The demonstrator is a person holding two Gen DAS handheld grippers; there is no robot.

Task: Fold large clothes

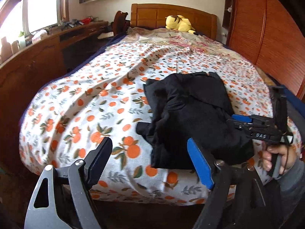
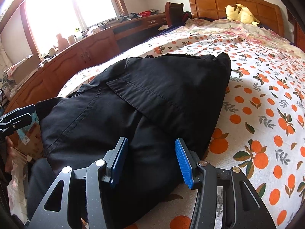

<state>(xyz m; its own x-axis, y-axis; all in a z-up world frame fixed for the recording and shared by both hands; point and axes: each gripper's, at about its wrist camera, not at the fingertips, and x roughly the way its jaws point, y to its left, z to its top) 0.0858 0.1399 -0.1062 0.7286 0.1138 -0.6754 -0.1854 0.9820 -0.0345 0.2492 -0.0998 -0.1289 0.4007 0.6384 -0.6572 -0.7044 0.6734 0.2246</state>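
Left wrist view: left gripper [image 1: 150, 160] released, jaws spread wide above the near edge of the bed [image 1: 80, 103], nothing between them; black garment [image 1: 190, 118] bunched on the orange-print sheet toward the bed's right near corner, just beyond the blue pad; right gripper [image 1: 246, 120] at the garment's right edge, held in the person's hand [image 1: 276, 156], jaw state not determinable from here. Right wrist view: right gripper [image 2: 151, 160] released, blue pads apart with garment [image 2: 143, 99] lying beneath and between them, unclamped; yellow plush toy [image 2: 241, 14] by the headboard [image 2: 209, 3]; left gripper [image 2: 15, 120] partly visible at left edge.
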